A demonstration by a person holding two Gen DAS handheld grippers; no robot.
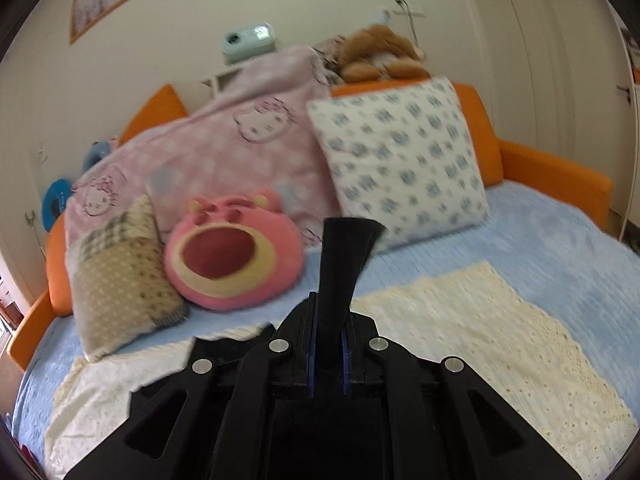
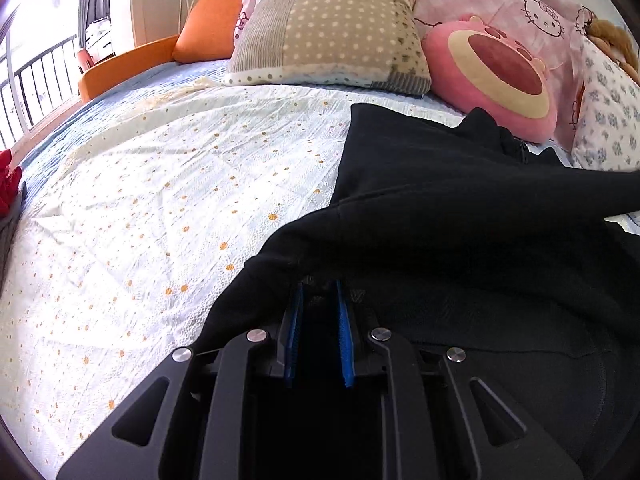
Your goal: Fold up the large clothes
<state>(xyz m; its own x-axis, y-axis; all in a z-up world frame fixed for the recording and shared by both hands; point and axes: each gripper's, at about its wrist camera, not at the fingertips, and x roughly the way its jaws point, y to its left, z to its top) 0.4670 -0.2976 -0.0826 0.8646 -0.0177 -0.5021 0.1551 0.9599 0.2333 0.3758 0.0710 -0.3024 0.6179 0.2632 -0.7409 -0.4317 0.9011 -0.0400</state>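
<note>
A large black garment [image 2: 460,216] lies on the cream daisy-print cloth [image 2: 160,200] spread over the bed. My left gripper [image 1: 328,320] is shut on a strip of the black garment [image 1: 344,256], which sticks up between the pads above the bed. My right gripper [image 2: 318,300] is closed on a fold of the same garment near its lower left edge; the fabric drapes over the fingertips and hides them.
At the head of the bed are a patchwork pillow [image 2: 332,28], a pink bear cushion [image 2: 496,76], a blue-flowered pillow [image 1: 400,160] and a pink Hello Kitty blanket [image 1: 224,140]. The orange bed frame [image 1: 556,168] borders the bed. A red item [image 2: 8,184] lies at the left edge.
</note>
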